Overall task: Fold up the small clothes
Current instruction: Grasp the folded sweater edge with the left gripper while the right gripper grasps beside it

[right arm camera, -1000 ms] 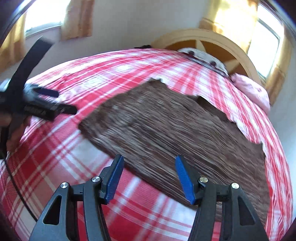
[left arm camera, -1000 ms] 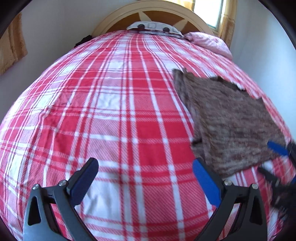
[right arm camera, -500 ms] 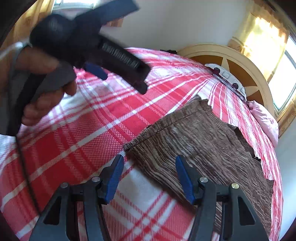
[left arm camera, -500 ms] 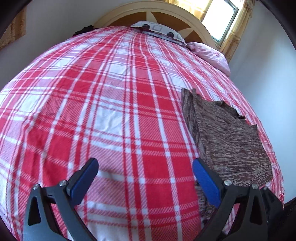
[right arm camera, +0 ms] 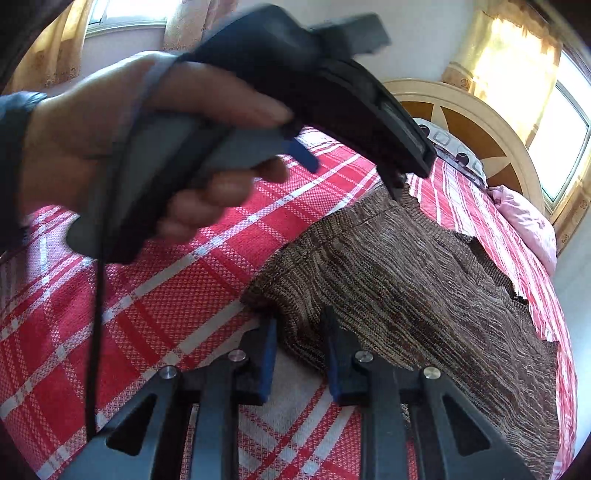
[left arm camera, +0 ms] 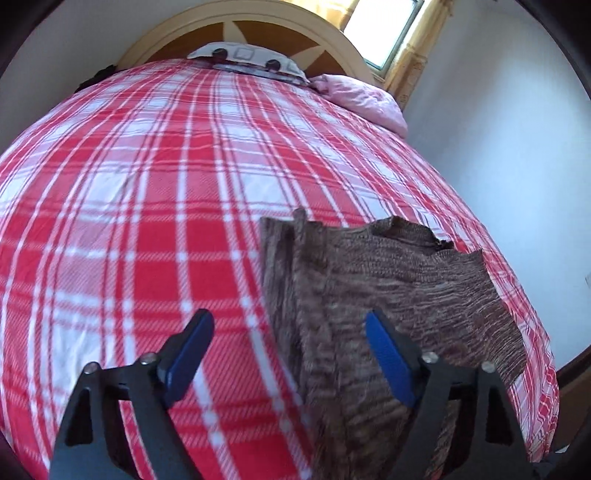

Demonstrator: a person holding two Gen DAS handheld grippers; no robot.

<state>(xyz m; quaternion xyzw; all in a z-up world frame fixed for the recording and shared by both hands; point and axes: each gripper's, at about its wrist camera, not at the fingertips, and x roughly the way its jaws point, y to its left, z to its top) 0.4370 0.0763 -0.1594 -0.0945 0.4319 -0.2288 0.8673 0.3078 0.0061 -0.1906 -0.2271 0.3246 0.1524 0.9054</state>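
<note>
A bed with a red-and-white plaid cover (left arm camera: 155, 206) fills both views, its arched wooden headboard (left arm camera: 258, 22) at 12 o'clock and a pink pillow (left arm camera: 362, 99) toward 1 o'clock under a sunlit window. The small brown knit garment (right arm camera: 406, 280) lies flat on the cover, at 4 o'clock in the left wrist view, one long edge doubled into a narrow ridge.

The right gripper (right arm camera: 298, 354) sits low at the garment's near corner, its blue-padded jaws drawn close with a bunched bit of the knit edge between them. It looks like a pinch just taking hold, though whether the pads truly clamp the cloth I cannot tell. Taking a corner makes sense, since a fold is led from there.

The left gripper (left arm camera: 288, 358) hovers with jaws spread wide, empty, straddling the garment's left edge, probably lining up on the matching corner. In the right wrist view it appears at 11 o'clock, gripped in the person's left hand (right arm camera: 122, 147).
</note>
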